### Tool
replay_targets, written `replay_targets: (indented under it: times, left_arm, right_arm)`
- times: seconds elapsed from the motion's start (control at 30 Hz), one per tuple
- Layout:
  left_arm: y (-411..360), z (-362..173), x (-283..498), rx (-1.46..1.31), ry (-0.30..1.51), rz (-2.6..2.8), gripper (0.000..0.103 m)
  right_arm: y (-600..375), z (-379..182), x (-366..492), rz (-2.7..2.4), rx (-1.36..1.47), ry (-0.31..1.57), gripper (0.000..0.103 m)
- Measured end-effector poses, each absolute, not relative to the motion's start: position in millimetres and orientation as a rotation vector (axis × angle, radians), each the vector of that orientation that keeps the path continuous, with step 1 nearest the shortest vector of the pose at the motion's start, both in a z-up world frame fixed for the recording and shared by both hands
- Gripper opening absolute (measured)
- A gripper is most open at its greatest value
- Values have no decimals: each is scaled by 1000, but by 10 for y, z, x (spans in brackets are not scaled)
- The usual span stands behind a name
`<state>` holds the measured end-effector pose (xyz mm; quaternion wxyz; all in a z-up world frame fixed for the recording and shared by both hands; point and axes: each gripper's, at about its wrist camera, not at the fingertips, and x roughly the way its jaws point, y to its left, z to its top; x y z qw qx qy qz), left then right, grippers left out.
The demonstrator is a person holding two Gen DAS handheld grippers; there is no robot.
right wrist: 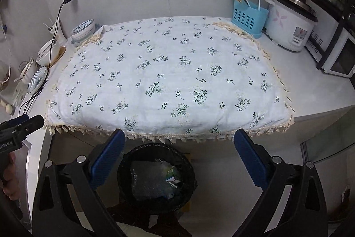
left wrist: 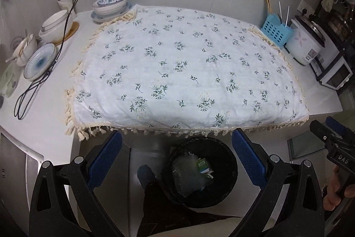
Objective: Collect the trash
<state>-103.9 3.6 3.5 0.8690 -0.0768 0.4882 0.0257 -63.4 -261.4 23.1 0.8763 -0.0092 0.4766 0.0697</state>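
A black-lined trash bin (left wrist: 226, 172) (right wrist: 126, 161) stands on the floor below the table's front edge. Inside it lie clear plastic wrap (left wrist: 186, 172) (right wrist: 144, 179) and a green and white carton (left wrist: 204, 167) (right wrist: 170, 174). My left gripper (left wrist: 176, 154) hangs open above the bin, nothing between its blue pads. My right gripper (right wrist: 179, 157) is also open and empty over the bin. In the left wrist view the right gripper (left wrist: 328, 132) shows at the right edge, held by a hand. The left gripper (right wrist: 24, 123) shows at the left edge of the right wrist view.
A floral tablecloth (left wrist: 188, 68) (right wrist: 168, 77) covers the white table. Bowls and plates (left wrist: 111, 3) (right wrist: 84, 30) with a black cable stand at the left; a blue utensil holder (left wrist: 276, 31) (right wrist: 248, 19), rice cooker (left wrist: 306, 41) (right wrist: 288, 21) and oven at the right. A person's foot (left wrist: 145, 172) is beside the bin.
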Motion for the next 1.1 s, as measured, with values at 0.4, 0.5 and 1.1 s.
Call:
replay_targets:
  times: [0.4, 0.5, 1.1]
  left_arm:
    - [-16, -18, -957, -147, 1032, 26, 97]
    - [-11, -27, -931, -147, 1035, 23, 97]
    - [-13, -73, -866, -149, 1049, 15, 97]
  right_arm:
    - [-2617, 244, -543, 152, -16, 1007, 95]
    - [-2612, 242, -509, 147, -19, 1010, 95]
    - [-2613, 197, -418, 136, -22, 1033, 95]
